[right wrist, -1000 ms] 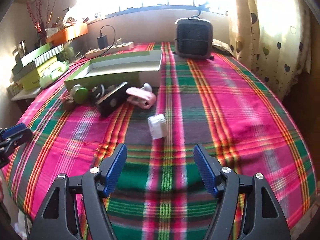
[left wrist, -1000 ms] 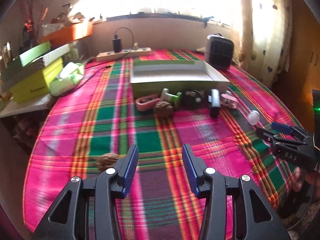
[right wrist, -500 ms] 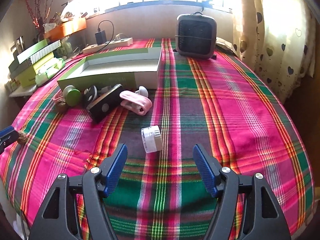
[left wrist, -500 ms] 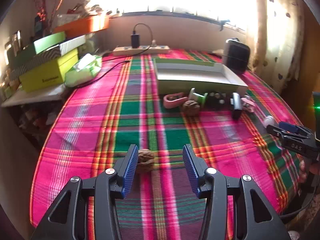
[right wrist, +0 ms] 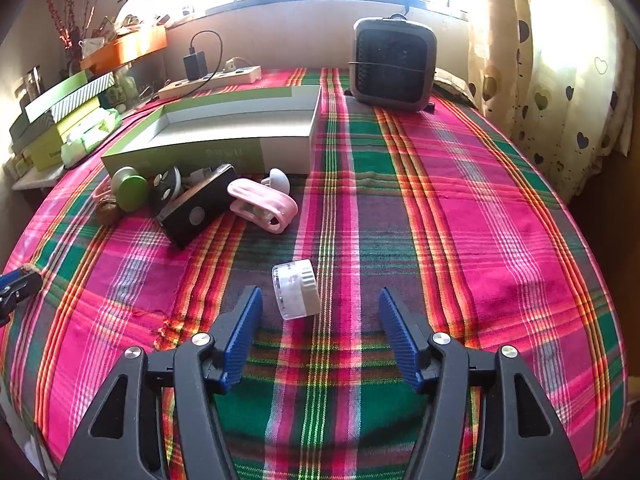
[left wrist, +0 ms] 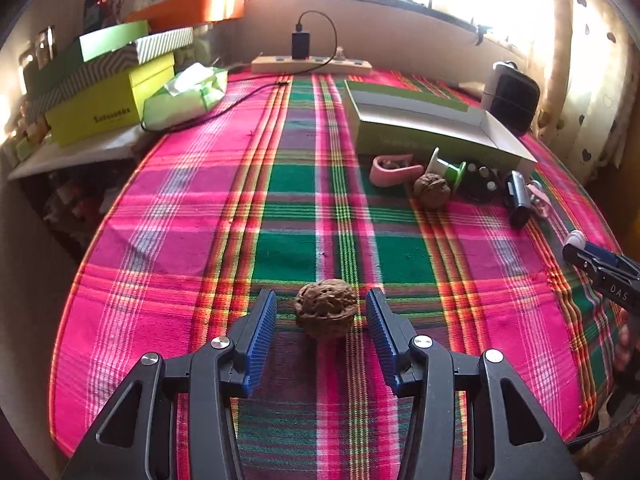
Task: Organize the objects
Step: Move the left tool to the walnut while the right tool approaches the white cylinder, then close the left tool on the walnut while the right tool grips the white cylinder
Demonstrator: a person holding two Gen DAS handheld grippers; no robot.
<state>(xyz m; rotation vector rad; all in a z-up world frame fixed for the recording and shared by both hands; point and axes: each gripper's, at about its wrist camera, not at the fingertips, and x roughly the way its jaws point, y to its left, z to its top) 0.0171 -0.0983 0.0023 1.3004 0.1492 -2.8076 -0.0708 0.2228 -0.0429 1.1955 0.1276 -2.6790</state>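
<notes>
White letters "DAS" on the black right gripper [left wrist: 596, 264]; faint, unreadable print on the yellow-green cardboard box [left wrist: 108, 108].

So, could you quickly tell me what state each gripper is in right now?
Left gripper: open, jaws on either side of the walnut, not gripping it.
Right gripper: open, holding nothing, small white jar just ahead.

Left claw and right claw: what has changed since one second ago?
The left claw swung left and advanced until the walnut sits between its open fingers. The right claw advanced toward the white jar, also open. Nothing is gripped. The box and clutter stayed put.
</notes>
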